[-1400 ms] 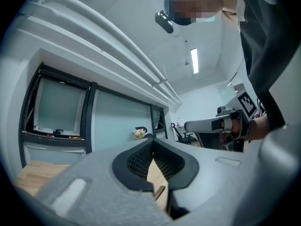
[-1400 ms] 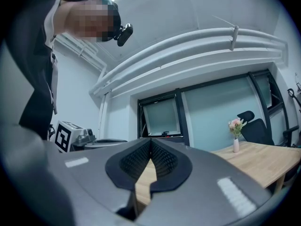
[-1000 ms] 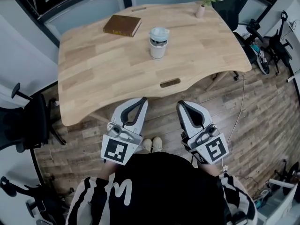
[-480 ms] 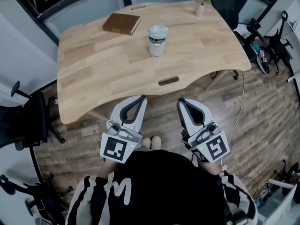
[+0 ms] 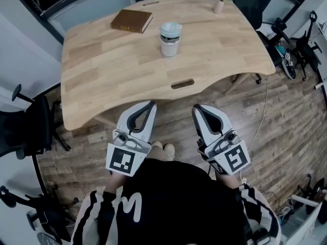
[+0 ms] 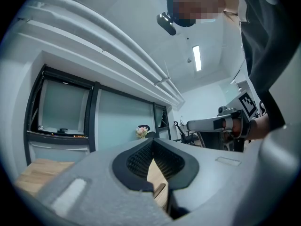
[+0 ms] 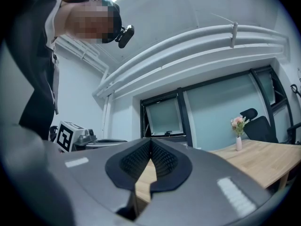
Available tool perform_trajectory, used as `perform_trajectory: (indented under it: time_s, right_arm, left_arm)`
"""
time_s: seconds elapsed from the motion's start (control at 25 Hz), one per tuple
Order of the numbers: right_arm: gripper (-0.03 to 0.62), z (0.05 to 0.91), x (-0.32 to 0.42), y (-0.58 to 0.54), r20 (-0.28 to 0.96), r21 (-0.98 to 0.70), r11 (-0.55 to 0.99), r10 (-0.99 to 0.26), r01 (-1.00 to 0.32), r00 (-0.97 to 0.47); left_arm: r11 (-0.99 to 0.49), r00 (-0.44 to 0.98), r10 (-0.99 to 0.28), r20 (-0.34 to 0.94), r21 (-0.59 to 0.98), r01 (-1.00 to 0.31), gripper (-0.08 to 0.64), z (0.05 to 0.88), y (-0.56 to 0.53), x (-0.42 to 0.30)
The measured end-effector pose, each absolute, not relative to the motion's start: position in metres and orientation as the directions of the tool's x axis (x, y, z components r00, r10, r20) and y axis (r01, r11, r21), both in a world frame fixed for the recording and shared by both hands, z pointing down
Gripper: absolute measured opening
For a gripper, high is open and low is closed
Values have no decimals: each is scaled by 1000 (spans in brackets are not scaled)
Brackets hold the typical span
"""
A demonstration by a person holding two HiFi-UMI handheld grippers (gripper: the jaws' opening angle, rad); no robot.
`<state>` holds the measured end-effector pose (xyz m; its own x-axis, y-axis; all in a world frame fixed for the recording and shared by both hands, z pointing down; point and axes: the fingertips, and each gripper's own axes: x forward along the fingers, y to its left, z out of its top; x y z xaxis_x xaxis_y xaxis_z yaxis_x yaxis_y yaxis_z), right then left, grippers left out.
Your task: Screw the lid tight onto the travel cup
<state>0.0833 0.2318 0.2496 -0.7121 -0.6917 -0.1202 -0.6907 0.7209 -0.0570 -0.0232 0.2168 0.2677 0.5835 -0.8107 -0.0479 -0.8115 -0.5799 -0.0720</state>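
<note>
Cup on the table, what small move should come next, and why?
Probably reach both forward: the left tool and right tool are shut and empty by the near edge of the table, while the cup stands far across it.

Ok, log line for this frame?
left gripper: shut, empty | right gripper: shut, empty | travel cup: upright on table, lid on top, untouched

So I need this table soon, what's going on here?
A person stands at the near edge of the light wooden table, with a left hand-held gripper and a right hand-held gripper, both shut, empty and held low, short of the tabletop. The white travel cup stands upright mid-table with its pale lid sitting on top; how tight it is can't be told. Neither hand-held gripper touches it. A brown book and a small pink vase of flowers sit farther back.
</note>
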Motion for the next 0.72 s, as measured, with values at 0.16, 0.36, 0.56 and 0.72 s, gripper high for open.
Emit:
perform_trajectory:
  time_s: [0.16,0.36,0.56,0.72]
  right_arm:
    - [2,250,83,237,-138,-62,738,-674,-672,-726]
    - [2,250,79,237,-156,-50,747,-661,-663,-734]
    - [2,245,79,229,-159,-37,741,-667,-671,-728]
    - [2,246,77,215,-155,-27,736,-672,-677,-724]
  left_arm:
    - [-570,573,-819,-37,-77,-818,2,270,221,-26]
    - [-568,572,-819,-38,-79,-819,2,273,222,-34]
    - [-570,573,-818,-49,-73,-819,3,272,211,-37]
    - [-574,578,-814,-54,-85,-815,2,271,195,-37]
